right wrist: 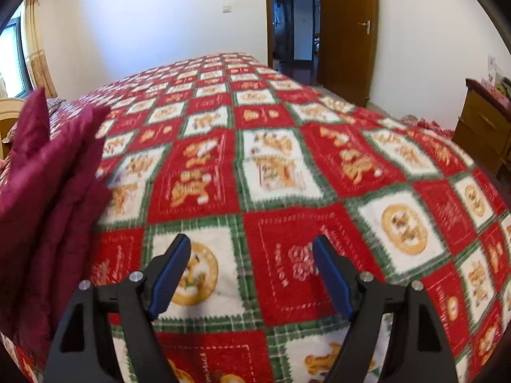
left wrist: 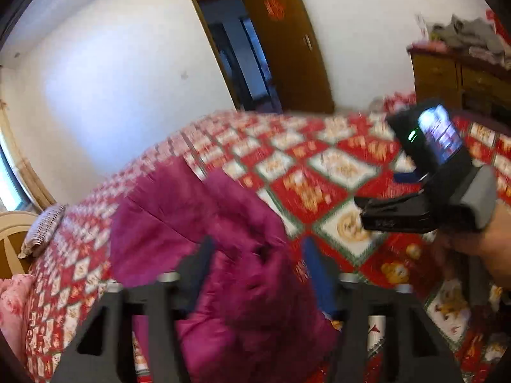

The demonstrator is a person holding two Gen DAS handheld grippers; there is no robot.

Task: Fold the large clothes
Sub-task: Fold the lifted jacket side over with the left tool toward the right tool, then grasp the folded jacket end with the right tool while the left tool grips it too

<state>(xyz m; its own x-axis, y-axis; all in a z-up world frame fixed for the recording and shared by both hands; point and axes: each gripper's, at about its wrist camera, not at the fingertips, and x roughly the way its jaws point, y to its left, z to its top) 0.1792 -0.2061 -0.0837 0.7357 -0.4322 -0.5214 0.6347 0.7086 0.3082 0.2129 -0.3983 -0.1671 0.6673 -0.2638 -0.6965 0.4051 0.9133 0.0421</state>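
A large magenta padded garment point(left wrist: 198, 239) lies bunched on the bed. In the left wrist view it fills the gap of my left gripper point(left wrist: 258, 249), whose fingers stand wide apart on either side of the cloth; no pinch shows. My right gripper point(right wrist: 252, 245) is open and empty above the red, white and green blanket point(right wrist: 274, 166), with the garment point(right wrist: 48, 198) at its left. The right gripper also shows in the left wrist view point(left wrist: 424, 188), to the right of the garment.
The blanket covers the whole bed. A pink pillow point(left wrist: 12, 300) and a headboard point(left wrist: 12, 233) lie at the left. A wooden cabinet point(right wrist: 485, 127) stands at the right, an open door point(right wrist: 348, 32) beyond the bed.
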